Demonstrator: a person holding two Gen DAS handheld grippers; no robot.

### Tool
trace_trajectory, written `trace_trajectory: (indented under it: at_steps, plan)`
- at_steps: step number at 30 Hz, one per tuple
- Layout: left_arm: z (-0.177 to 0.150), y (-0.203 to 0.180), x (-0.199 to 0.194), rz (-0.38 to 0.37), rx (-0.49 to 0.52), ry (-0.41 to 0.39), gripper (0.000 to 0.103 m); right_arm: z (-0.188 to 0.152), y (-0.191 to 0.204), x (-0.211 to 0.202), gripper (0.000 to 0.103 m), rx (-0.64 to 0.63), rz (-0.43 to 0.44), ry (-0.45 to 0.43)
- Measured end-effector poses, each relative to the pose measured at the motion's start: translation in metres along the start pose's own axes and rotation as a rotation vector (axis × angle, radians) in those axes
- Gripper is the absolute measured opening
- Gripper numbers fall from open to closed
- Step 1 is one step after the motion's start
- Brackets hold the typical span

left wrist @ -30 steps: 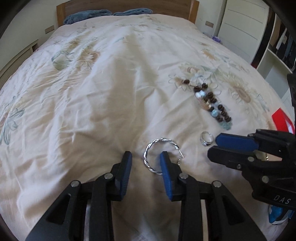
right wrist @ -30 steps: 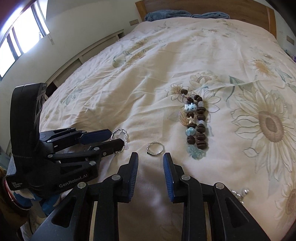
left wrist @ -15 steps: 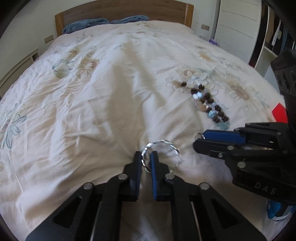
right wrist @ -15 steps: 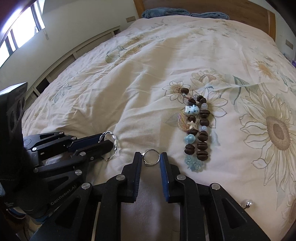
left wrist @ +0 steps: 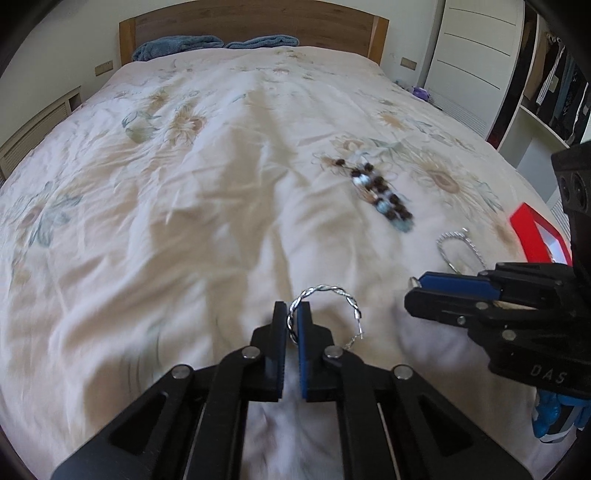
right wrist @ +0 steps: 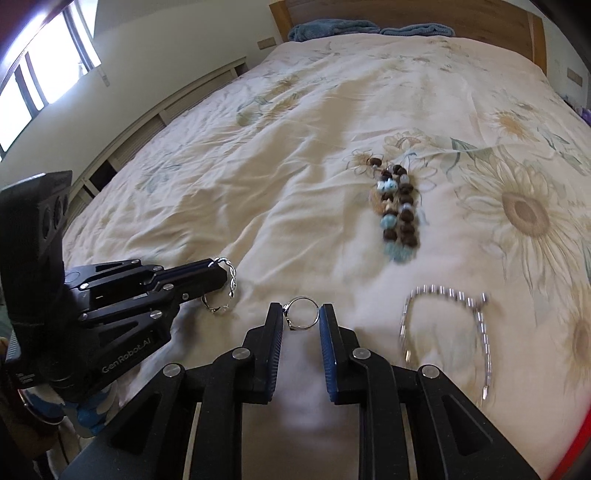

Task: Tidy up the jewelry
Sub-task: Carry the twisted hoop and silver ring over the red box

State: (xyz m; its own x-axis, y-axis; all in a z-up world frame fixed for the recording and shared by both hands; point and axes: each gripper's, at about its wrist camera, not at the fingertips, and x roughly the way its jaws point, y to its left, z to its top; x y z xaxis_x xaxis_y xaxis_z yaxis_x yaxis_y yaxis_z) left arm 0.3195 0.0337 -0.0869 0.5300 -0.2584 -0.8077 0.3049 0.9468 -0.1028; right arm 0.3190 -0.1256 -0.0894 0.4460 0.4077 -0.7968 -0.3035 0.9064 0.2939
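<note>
L gripper (left wrist: 293, 325) jaws clamp the twisted silver hoop earring (left wrist: 325, 314), lower centre; R gripper (right wrist: 301, 320) jaws pinch a small silver ring (right wrist: 301, 318) (brown-and-blue beaded bracelet (right wrist: 397, 210) lies on the floral bedspread (right wrist: 295, 166), mid-frame).

Ahead of the tongs, a bed (left wrist: 229, 155) (floral quilt) reaches a wooden headboard (left wrist: 255, 22); a window (right wrist: 33, 74) glows at left.

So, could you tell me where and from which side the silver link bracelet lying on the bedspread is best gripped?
Probably at the near end of the silver link bracelet, across one of its long side runs, coming down from above. It lies flat as an open loop on the soft bedspread, so only a thin strand offers itself; a little cloth may get pinched too.
</note>
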Motion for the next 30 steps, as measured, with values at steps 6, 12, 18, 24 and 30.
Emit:
trace_trajectory:
  at_steps: [6, 12, 18, 24, 30]
  plan:
    - [-0.024, -0.01, -0.042, -0.003, -0.021, 0.001, 0.005, -0.023, 0.017, -0.041, 0.02, 0.013, 0.015, -0.016]
    - [-0.046, -0.035, -0.096, -0.029, -0.018, -0.026, 0.005, -0.049, 0.035, -0.1, 0.02, 0.021, -0.002, -0.056]
    - [-0.062, -0.071, -0.146, -0.066, 0.004, -0.062, 0.005, -0.081, 0.04, -0.163, 0.02, 0.045, -0.046, -0.111]
    - [-0.072, -0.108, -0.176, -0.113, 0.005, -0.087, 0.005, -0.125, 0.023, -0.218, 0.02, 0.109, -0.107, -0.165]
    - [-0.079, -0.163, -0.187, -0.165, 0.045, -0.084, 0.005, -0.166, -0.01, -0.263, 0.02, 0.178, -0.167, -0.207]
